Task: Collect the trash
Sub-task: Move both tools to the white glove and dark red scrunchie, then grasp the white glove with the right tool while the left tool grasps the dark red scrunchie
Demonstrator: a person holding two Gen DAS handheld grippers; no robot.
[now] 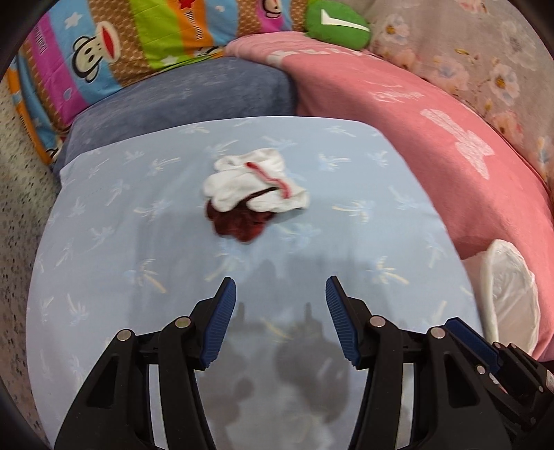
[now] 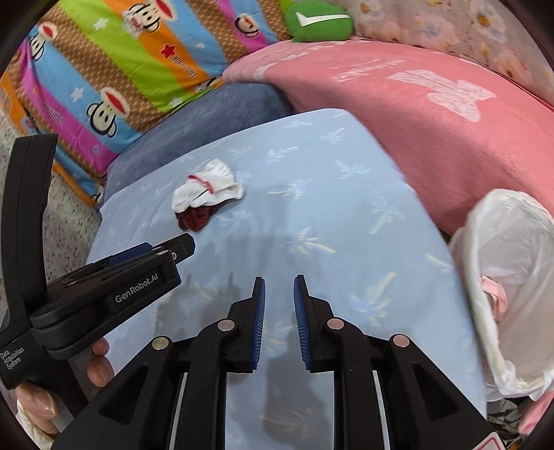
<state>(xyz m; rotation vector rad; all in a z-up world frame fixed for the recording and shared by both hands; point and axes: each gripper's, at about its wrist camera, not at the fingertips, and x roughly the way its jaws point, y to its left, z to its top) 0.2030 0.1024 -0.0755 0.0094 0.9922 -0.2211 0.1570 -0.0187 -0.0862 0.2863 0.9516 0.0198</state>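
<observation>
A crumpled white tissue with a red streak and a dark red wad under it (image 1: 251, 194) lies on the light blue sheet (image 1: 138, 242); it also shows in the right wrist view (image 2: 204, 194). My left gripper (image 1: 281, 287) is open and empty, hovering short of the trash; its body (image 2: 114, 277) appears at the left of the right wrist view. My right gripper (image 2: 279, 284) is open with a narrow gap and empty, above the sheet. A bin lined with a white plastic bag (image 2: 509, 287) stands at the right, with pink trash inside; it also shows in the left wrist view (image 1: 509, 294).
A pink blanket (image 1: 398, 114) lies beyond and right of the sheet. A grey-blue pillow (image 1: 194, 93), a colourful monkey-print quilt (image 1: 104, 52) and a green cushion (image 1: 336, 24) lie at the back. Speckled floor (image 1: 20, 214) is at the left.
</observation>
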